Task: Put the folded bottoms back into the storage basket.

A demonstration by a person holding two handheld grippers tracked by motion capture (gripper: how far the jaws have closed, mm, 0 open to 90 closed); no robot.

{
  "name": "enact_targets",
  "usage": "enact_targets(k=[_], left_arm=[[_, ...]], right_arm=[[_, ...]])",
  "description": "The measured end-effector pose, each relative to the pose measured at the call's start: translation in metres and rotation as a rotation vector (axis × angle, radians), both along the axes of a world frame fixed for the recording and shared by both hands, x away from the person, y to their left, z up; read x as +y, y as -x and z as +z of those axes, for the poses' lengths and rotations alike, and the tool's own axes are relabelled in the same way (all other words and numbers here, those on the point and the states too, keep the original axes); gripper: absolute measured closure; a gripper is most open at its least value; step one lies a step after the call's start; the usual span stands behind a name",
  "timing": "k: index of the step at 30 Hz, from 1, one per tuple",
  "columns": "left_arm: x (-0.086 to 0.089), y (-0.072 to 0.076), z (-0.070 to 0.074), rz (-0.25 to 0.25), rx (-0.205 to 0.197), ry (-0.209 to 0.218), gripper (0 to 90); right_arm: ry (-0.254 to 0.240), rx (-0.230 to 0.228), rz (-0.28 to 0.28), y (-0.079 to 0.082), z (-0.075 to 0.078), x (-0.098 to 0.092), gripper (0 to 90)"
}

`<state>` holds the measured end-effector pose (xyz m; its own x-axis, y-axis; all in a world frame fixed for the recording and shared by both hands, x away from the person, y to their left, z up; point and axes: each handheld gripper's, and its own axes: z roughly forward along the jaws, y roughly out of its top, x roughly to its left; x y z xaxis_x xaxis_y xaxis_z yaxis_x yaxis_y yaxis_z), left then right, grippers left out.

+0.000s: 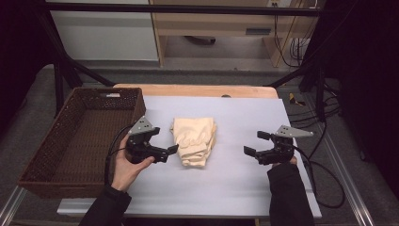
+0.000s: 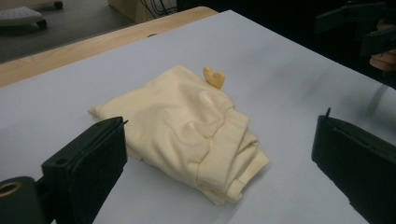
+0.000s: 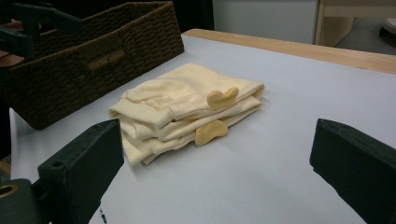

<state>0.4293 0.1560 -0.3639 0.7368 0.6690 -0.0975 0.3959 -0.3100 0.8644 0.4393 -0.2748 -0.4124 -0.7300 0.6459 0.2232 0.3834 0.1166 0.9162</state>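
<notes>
Cream folded garment (image 1: 194,140), underside hidden

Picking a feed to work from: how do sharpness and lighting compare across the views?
High view: dim, soft, dark edges; garment pale but readable. Left gripper view: garment fairly sharp, near jaws and far table blurred. Right gripper view: folds and basket clearest, soft shadow under the garment.

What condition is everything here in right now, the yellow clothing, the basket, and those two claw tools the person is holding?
Yellow garment: folded into a compact bundle, lying flat on the white sheet, untouched.
Wicker basket: upright at the table's left side, nothing visible inside.
Left gripper: jaws open, beside the garment's left edge, holding nothing.
Right gripper: jaws open, apart from the garment on its right, holding nothing.
</notes>
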Motion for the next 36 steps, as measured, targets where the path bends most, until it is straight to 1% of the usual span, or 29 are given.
enact_targets(k=[3,10,14,16,18,24,27,32,36], left_arm=[[-0.003,-0.002,-0.001,-0.001,0.001,0.005,3.3],[-0.006,-0.009,-0.006,-0.001,0.019,0.008,3.3],[-0.008,-0.012,-0.007,0.003,0.02,0.01,3.3],[-0.009,-0.012,-0.008,0.004,0.02,0.007,3.3],[-0.011,-0.014,-0.01,0.01,0.021,-0.004,3.3],[-0.015,-0.019,-0.014,0.018,0.028,-0.009,3.4],[-0.019,-0.02,-0.015,0.014,0.028,-0.019,3.4],[-0.023,-0.023,-0.018,0.003,0.038,-0.013,3.3],[-0.028,-0.028,-0.021,-0.002,0.04,-0.016,3.3]], right_arm=[[-0.001,-0.001,0.0,0.0,0.0,0.0,3.3],[0.001,0.0,0.0,0.0,0.0,0.0,3.3],[0.001,-0.002,0.001,0.0,0.0,0.0,3.3],[0.0,-0.001,0.003,0.0,0.0,0.0,3.3],[0.001,-0.001,0.003,0.0,0.0,0.0,3.3],[0.004,0.0,0.0,0.0,0.0,0.0,3.3],[0.004,0.0,0.0,0.0,0.0,0.0,3.3],[0.005,0.001,-0.001,0.0,0.0,0.0,3.3],[0.014,0.003,-0.002,0.0,-0.001,0.0,3.3]])
